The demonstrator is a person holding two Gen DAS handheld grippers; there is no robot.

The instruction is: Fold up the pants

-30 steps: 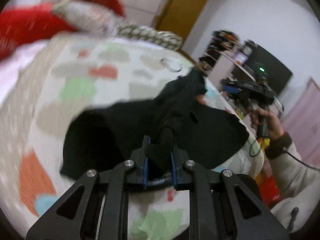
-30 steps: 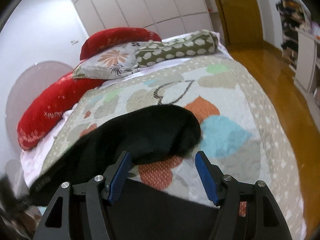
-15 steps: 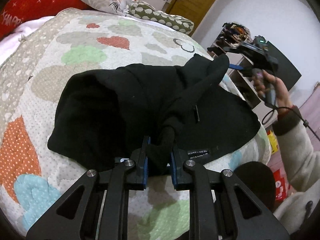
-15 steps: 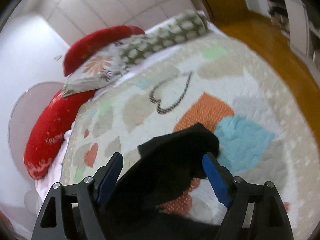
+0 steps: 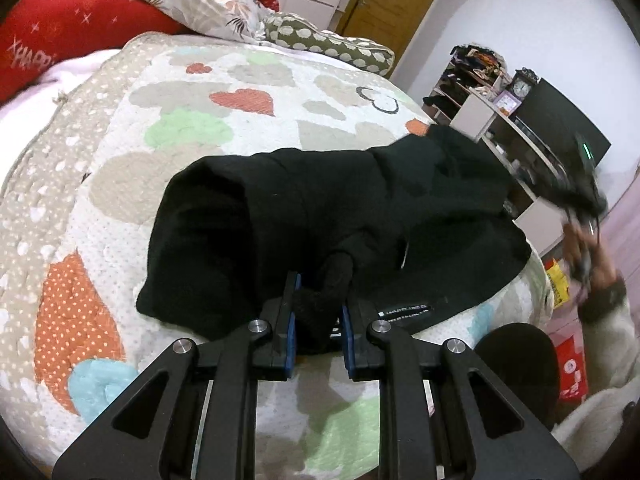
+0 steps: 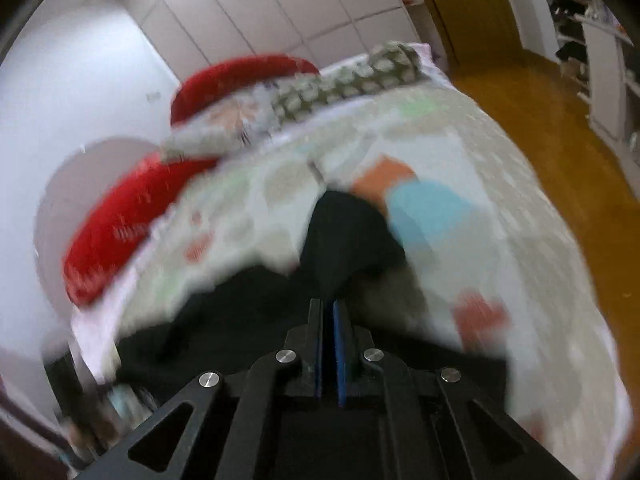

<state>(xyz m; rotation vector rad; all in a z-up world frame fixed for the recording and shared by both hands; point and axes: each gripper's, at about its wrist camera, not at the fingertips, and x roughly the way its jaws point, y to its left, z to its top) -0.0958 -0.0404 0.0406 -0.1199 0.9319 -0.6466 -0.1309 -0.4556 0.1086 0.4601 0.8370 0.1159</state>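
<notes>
Black pants (image 5: 320, 216) lie bunched on a bed quilt (image 5: 200, 128) with coloured hearts. My left gripper (image 5: 318, 300) is shut on a fold of the pants at their near edge, close to a small label (image 5: 404, 312). The right wrist view is blurred; there my right gripper (image 6: 329, 320) has its pads pressed together, with a strip of the black pants (image 6: 344, 236) running up from between them. In the left wrist view the right gripper (image 5: 576, 184) is raised at the far right, beyond the bed's edge, too blurred to show its jaws.
Red cushions (image 5: 72, 28) and patterned pillows (image 5: 216, 8) lie at the head of the bed. A shelf unit (image 5: 476, 92) and a dark screen (image 5: 560, 120) stand to the right. Wooden floor (image 6: 560, 128) runs beside the bed.
My right gripper has closed from wide open and swung quickly, blurring its view. The left gripper keeps its hold on the pants, which have spread flatter on the quilt.
</notes>
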